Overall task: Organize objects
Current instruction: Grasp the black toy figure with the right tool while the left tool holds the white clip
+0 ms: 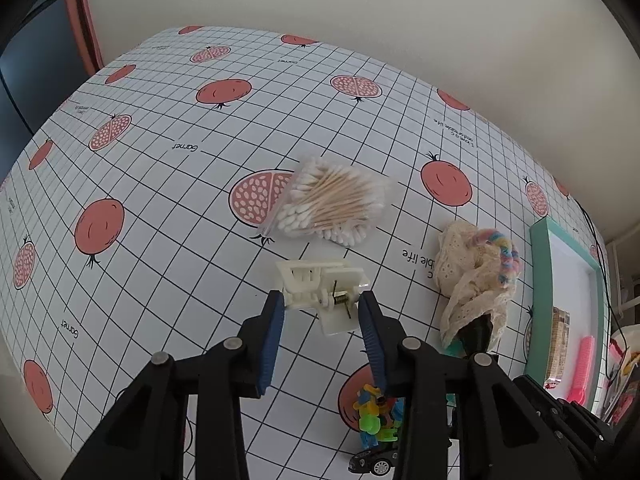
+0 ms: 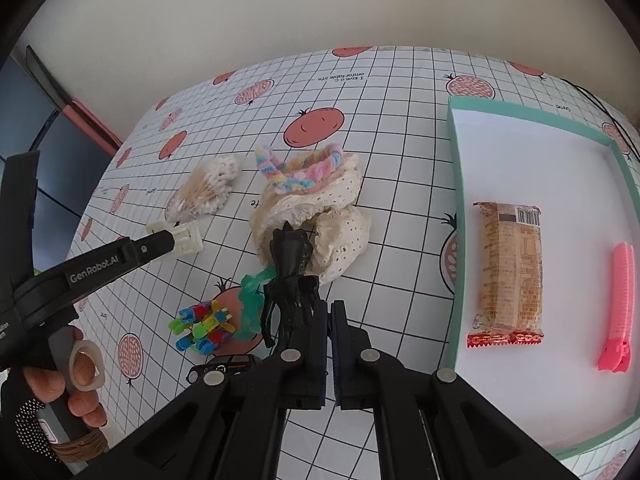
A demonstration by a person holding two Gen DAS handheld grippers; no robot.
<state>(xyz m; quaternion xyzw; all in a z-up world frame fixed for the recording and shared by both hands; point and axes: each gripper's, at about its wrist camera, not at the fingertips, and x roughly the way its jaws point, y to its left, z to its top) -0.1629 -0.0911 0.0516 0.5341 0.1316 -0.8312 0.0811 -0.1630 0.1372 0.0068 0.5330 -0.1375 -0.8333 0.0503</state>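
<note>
Pale walls back a table under a white grid-lined cloth (image 1: 168, 208) printed with red pomegranates.

One cream plastic hair claw clip (image 1: 322, 290) lies between the blue pads of the left gripper (image 1: 322, 312); both pads appear to touch its sides, the jaws partly apart around it. One clear bag of wooden-stemmed cotton swabs (image 1: 328, 204) lies just beyond that gripper's tips. To its right sits one cream lace cloth (image 1: 472, 280) with one pastel rainbow braided band (image 1: 502, 250) on top. Below its right finger lie one cluster of bright plastic building pieces (image 1: 374, 416) and one small black toy car (image 1: 370, 460).

The right gripper (image 2: 330, 316) is fully closed, with nothing between its pads. One black plastic hair claw (image 2: 290, 272) lies touching the left side of its tips, partly on the lace cloth, with one green plastic piece (image 2: 252, 292) just left of it. To this gripper's right stands one teal-rimmed white tray (image 2: 454, 184) holding one wrapped biscuit bar (image 2: 510, 272) and one pink plastic hair clip (image 2: 620, 312).

Both grippers point steeply down. A person's hand (image 2: 60, 384) grips the left gripper's handle.
</note>
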